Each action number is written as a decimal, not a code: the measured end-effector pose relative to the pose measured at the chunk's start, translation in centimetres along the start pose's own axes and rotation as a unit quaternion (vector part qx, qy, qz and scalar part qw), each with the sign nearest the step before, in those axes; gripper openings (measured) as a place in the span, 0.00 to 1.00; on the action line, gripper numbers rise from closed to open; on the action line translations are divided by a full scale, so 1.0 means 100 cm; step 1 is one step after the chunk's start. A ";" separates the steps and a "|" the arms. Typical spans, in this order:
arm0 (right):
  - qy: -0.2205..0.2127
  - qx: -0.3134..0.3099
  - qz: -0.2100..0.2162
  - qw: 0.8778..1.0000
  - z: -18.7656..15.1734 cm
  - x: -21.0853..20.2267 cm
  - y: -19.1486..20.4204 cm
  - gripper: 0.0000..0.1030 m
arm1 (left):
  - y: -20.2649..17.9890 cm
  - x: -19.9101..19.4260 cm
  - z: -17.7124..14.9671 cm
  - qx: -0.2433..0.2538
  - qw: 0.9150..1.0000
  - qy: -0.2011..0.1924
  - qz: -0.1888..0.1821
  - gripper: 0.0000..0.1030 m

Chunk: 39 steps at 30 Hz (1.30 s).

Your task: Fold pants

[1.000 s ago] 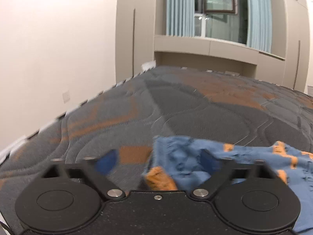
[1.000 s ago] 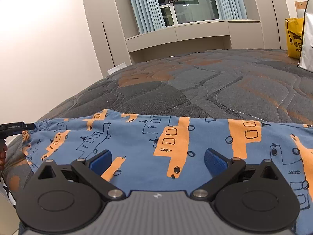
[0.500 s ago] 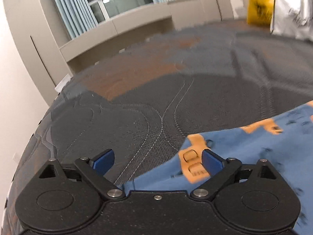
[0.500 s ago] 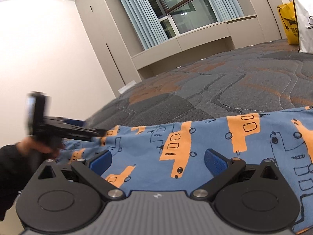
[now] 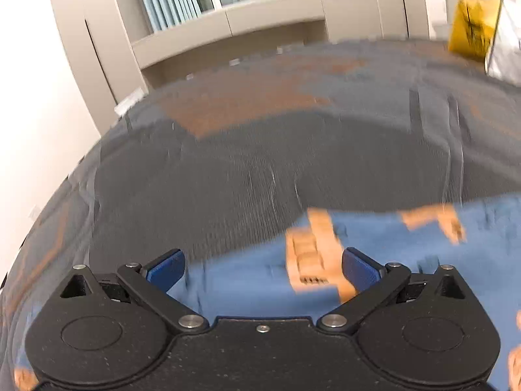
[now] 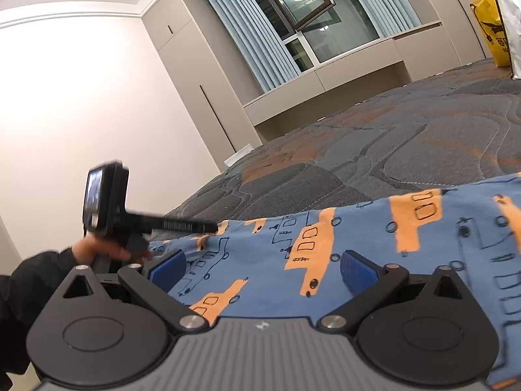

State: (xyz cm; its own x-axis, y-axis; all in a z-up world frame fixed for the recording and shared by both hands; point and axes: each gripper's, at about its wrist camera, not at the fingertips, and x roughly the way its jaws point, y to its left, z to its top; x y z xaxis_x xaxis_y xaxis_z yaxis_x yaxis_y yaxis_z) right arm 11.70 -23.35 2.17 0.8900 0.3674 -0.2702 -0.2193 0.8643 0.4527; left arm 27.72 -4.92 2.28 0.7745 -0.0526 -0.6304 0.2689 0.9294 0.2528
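Blue pants with orange vehicle prints (image 6: 374, 247) lie spread on the grey and orange mattress (image 6: 407, 143). In the left wrist view, which is blurred, the pants (image 5: 407, 260) fill the lower right. My left gripper (image 5: 262, 265) is open and empty just above the pants' left end. From the right wrist view the left gripper's side (image 6: 136, 223) shows over that same end, held by a hand. My right gripper (image 6: 262, 267) is open and empty low over the middle of the pants.
A yellow bag (image 6: 491, 29) and a white bag (image 5: 508, 55) stand at the mattress's far right. The mattress's left edge (image 5: 58, 195) runs along a white wall. Cabinets and a curtained window (image 6: 309, 32) are beyond the far edge.
My left gripper has swung right from the pants' end corner and now hovers over the cloth. The right gripper has tilted upward, staying over the pants.
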 end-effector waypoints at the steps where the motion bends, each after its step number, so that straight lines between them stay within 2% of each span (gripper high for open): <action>1: 0.001 -0.009 -0.016 1.000 0.001 -0.006 0.001 1.00 | -0.002 -0.008 -0.008 -0.008 1.000 -0.017 0.010 0.99; 6: 0.008 -0.015 -0.134 0.991 0.002 -0.056 -0.035 0.98 | -0.010 -0.046 -0.017 -0.045 0.999 -0.031 0.001 0.99; 8: -0.007 -0.011 -0.132 0.991 -0.001 -0.089 -0.053 1.00 | -0.024 -0.062 -0.014 -0.049 0.997 -0.050 -0.026 0.99; 10: -0.021 -0.013 -0.153 0.988 -0.004 -0.117 -0.061 0.99 | -0.049 -0.074 -0.006 -0.044 0.994 -0.069 -0.069 0.99; 13: -0.041 -0.012 -0.131 0.990 -0.009 -0.146 -0.065 1.00 | -0.096 -0.078 0.010 -0.014 0.986 -0.078 -0.146 0.99; 17: -0.046 -0.013 -0.198 0.979 -0.013 -0.156 -0.066 1.00 | -0.168 -0.073 0.038 0.036 0.970 -0.068 -0.232 0.99; 20: -0.042 0.034 -0.195 0.979 -0.014 -0.160 -0.081 0.99 | -0.215 -0.066 0.051 0.066 0.959 -0.058 -0.269 0.99; 23: -0.023 0.050 -0.184 0.981 -0.013 -0.156 -0.093 0.97 | -0.244 -0.057 0.058 0.058 0.950 -0.037 -0.304 0.99; 25: -0.012 0.050 -0.176 0.983 -0.007 -0.152 -0.095 0.91 | -0.255 -0.050 0.056 0.053 0.950 -0.027 -0.306 0.99; 26: -0.008 0.060 -0.164 0.985 -0.003 -0.151 -0.096 0.85 | -0.260 -0.046 0.056 0.054 0.951 -0.022 -0.304 0.99; 28: -0.003 0.088 -0.139 0.986 0.001 -0.148 -0.105 0.81 | -0.266 -0.035 0.054 0.055 0.954 -0.010 -0.294 0.99; 30: -0.009 0.106 -0.139 0.985 0.002 -0.148 -0.110 0.68 | -0.269 -0.028 0.053 0.057 0.959 -0.007 -0.278 0.99; 31: -0.017 0.118 -0.142 0.983 0.001 -0.149 -0.114 0.65 | -0.269 -0.029 0.052 0.061 0.960 -0.011 -0.274 0.99; 33: -0.037 0.142 -0.151 0.978 -0.002 -0.151 -0.120 0.47 | -0.267 -0.030 0.055 0.055 0.961 -0.010 -0.271 0.99; 34: -0.046 0.150 -0.163 0.974 -0.004 -0.151 -0.121 0.42 | -0.264 -0.032 0.057 0.044 0.961 -0.009 -0.273 0.99; 35: -0.053 0.151 -0.177 0.971 -0.005 -0.150 -0.121 0.30 | -0.260 -0.036 0.060 0.030 0.961 -0.009 -0.276 0.99; 37: -0.061 0.116 -0.212 0.968 -0.006 -0.143 -0.113 0.18 | -0.249 -0.045 0.066 -0.014 0.956 -0.019 -0.291 0.94; 39: -0.065 0.037 -0.243 0.967 -0.012 -0.136 -0.091 0.16 | -0.241 -0.053 0.072 -0.046 0.944 -0.023 -0.325 0.92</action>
State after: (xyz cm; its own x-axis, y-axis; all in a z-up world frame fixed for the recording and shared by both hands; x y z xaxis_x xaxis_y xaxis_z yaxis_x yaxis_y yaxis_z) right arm 1.13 -35.83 0.67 0.9246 -0.1266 -0.3592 0.2627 0.8949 0.3608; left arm 21.27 -29.67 4.75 0.4866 -0.6373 -0.5975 0.6470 0.7225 -0.2436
